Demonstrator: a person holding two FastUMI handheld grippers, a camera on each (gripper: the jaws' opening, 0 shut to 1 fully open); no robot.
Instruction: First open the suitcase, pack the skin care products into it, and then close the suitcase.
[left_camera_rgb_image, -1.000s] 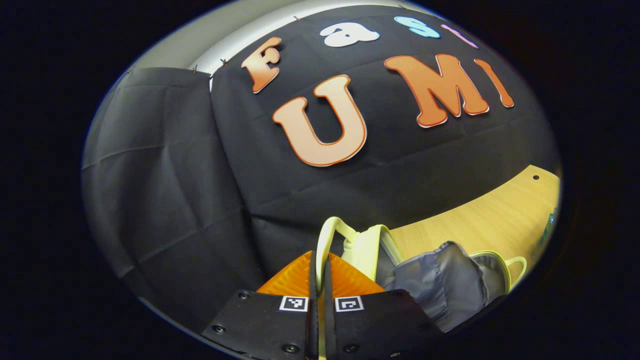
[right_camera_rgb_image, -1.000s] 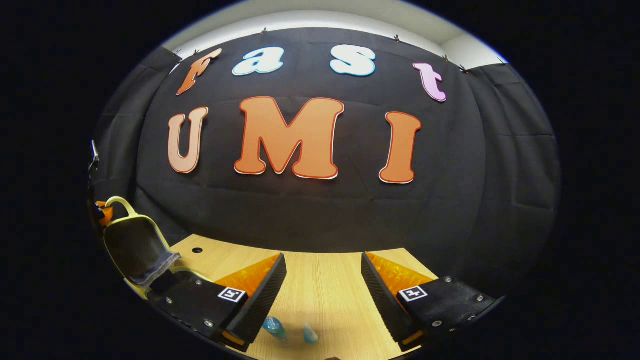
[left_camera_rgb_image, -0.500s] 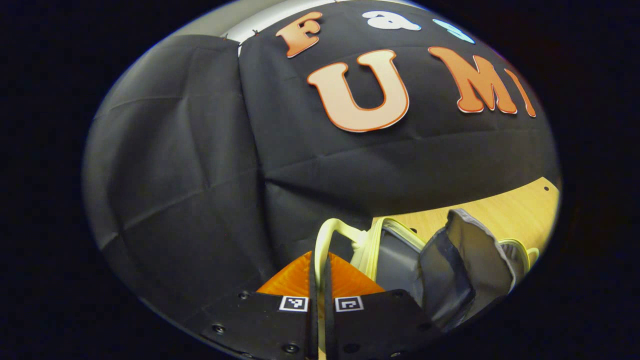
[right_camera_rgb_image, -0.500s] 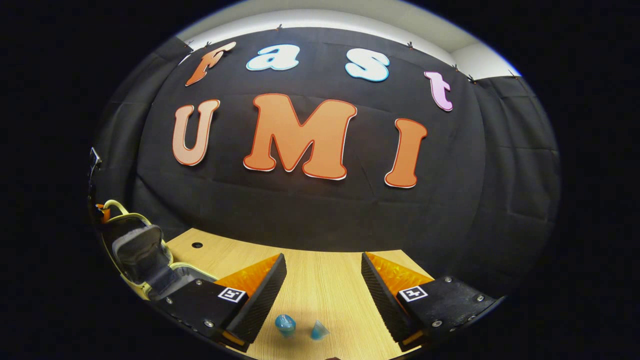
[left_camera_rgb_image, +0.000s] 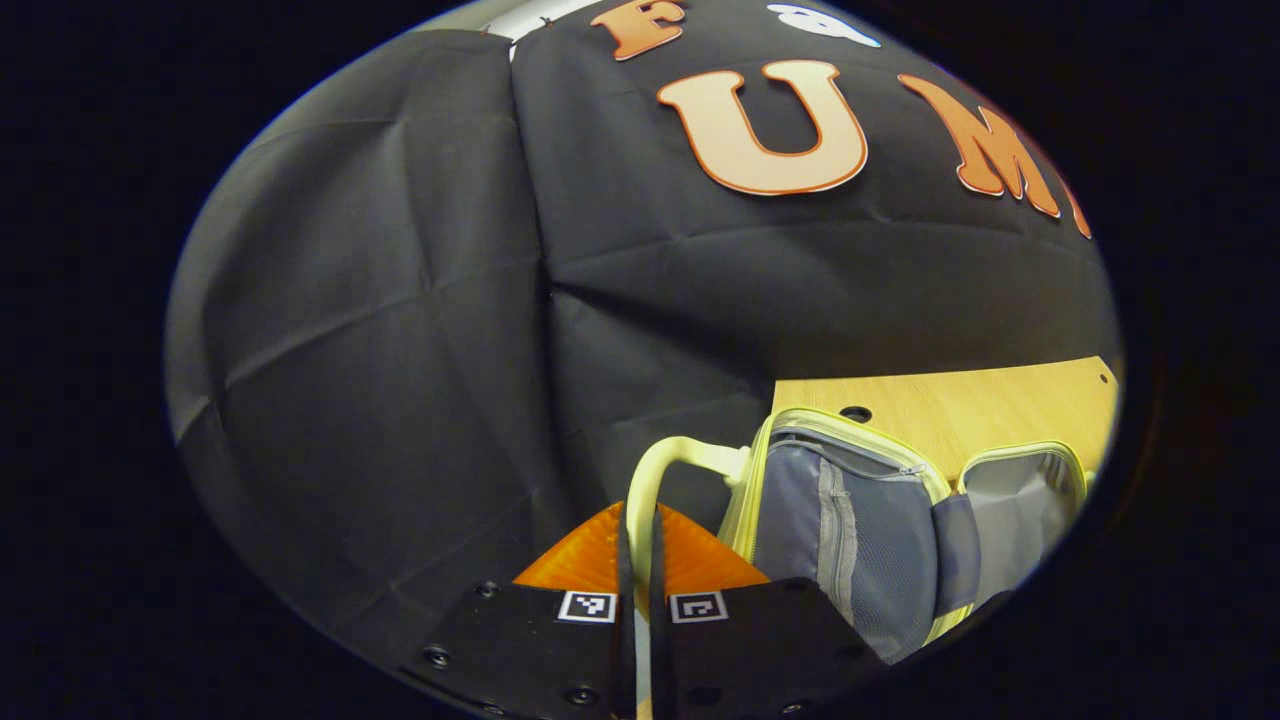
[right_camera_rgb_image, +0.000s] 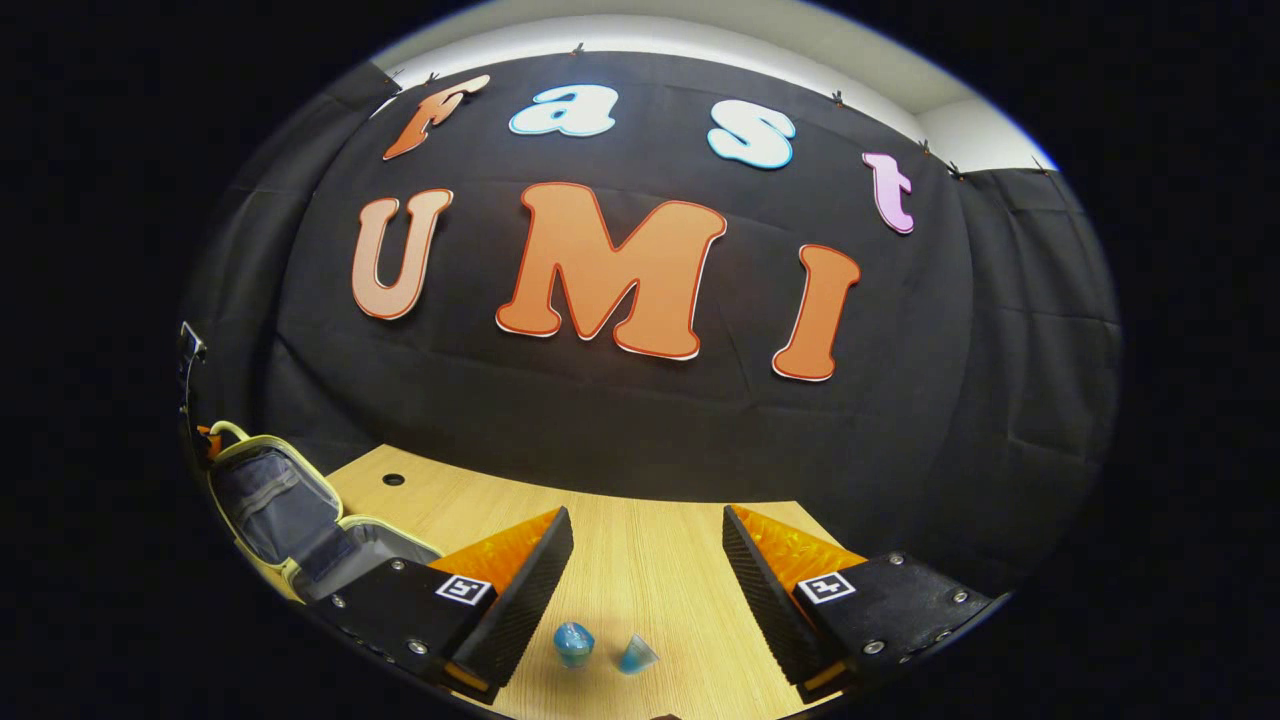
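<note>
Each claw (right_camera_rgb_image: 645, 560) has black screwed plates, square coded tags and ribbed orange-backed fingers (right_camera_rgb_image: 520, 590)

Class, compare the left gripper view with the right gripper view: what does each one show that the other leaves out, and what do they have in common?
Left gripper view: the left claw shut on the pale yellow handle of the lid, and the lid's mesh pocket up close.
Right gripper view: the right claw open above two blue skin care products on the table.
Shared: the open suitcase, the wooden table with its hole, and the black cloth wall.
</note>
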